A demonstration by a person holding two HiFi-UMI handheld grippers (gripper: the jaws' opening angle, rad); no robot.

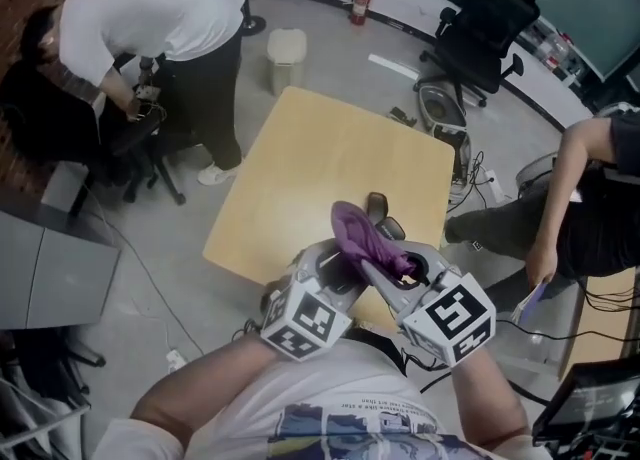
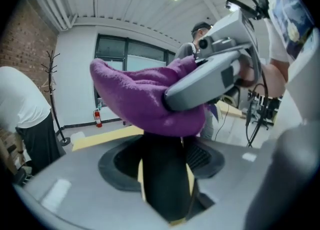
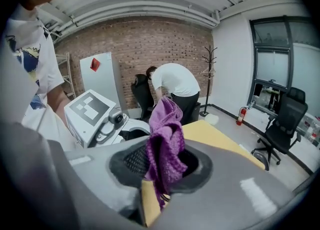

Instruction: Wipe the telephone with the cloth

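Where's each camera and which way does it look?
Head view: on the person's head, looking down at table, left claw, right claw, forearms.
Left gripper view: on the left claw, looking along its jaws at the black telephone it grips; right claw shows.
Right gripper view: on the right claw, facing the purple cloth it grips; left claw shows.
Shared: all show the cloth.

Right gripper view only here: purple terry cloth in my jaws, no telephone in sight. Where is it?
Observer: The black telephone is clamped between the left hand-held gripper's jaws.
Operator: Is my cloth on it?
Observer: Yes. The left gripper view shows the purple terry cloth lying against the telephone's far end, with the right hand-held gripper pinching it there.
Operator: Anyone close?
Observer: Head view: a person in dark clothes just past the light wooden table's right corner.
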